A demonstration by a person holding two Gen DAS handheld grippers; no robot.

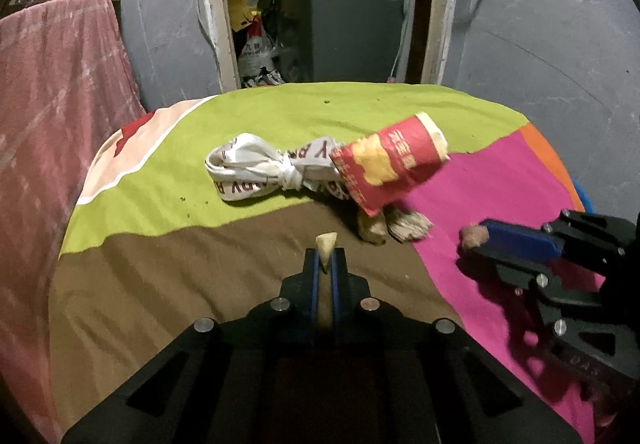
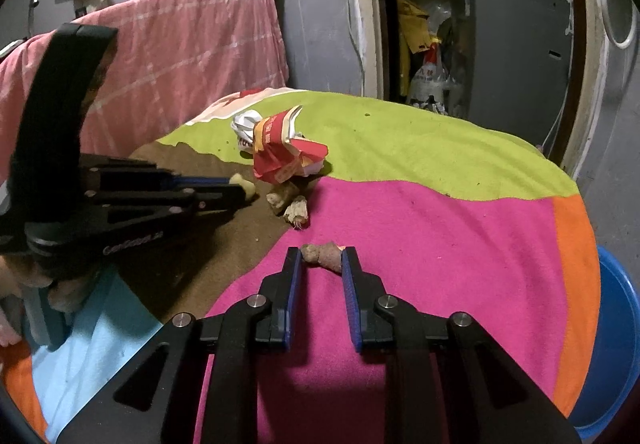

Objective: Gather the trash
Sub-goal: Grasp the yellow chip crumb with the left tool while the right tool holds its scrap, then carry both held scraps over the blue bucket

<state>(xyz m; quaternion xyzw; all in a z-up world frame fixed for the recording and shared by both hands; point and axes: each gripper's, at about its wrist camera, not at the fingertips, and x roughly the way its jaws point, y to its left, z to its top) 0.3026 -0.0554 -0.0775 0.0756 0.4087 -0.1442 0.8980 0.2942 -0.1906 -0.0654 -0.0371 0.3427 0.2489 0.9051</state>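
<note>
My left gripper (image 1: 326,256) is shut on a pale yellowish scrap (image 1: 326,244) and holds it over the brown part of the cloth; it also shows in the right wrist view (image 2: 240,185). My right gripper (image 2: 322,258) is shut on a brown lumpy scrap (image 2: 322,255) over the pink part; that scrap also shows in the left wrist view (image 1: 472,236). A crushed red paper cup (image 1: 390,163) lies on a knotted white bag (image 1: 260,171). Two brown peel scraps (image 1: 394,228) lie in front of the cup.
A round table with a green, brown, pink and orange cloth (image 1: 280,111). A blue basin (image 2: 612,344) stands below the table's right edge. A pink-covered piece of furniture (image 2: 180,43) is at the left. An open doorway with a grey cabinet (image 1: 340,3) is behind.
</note>
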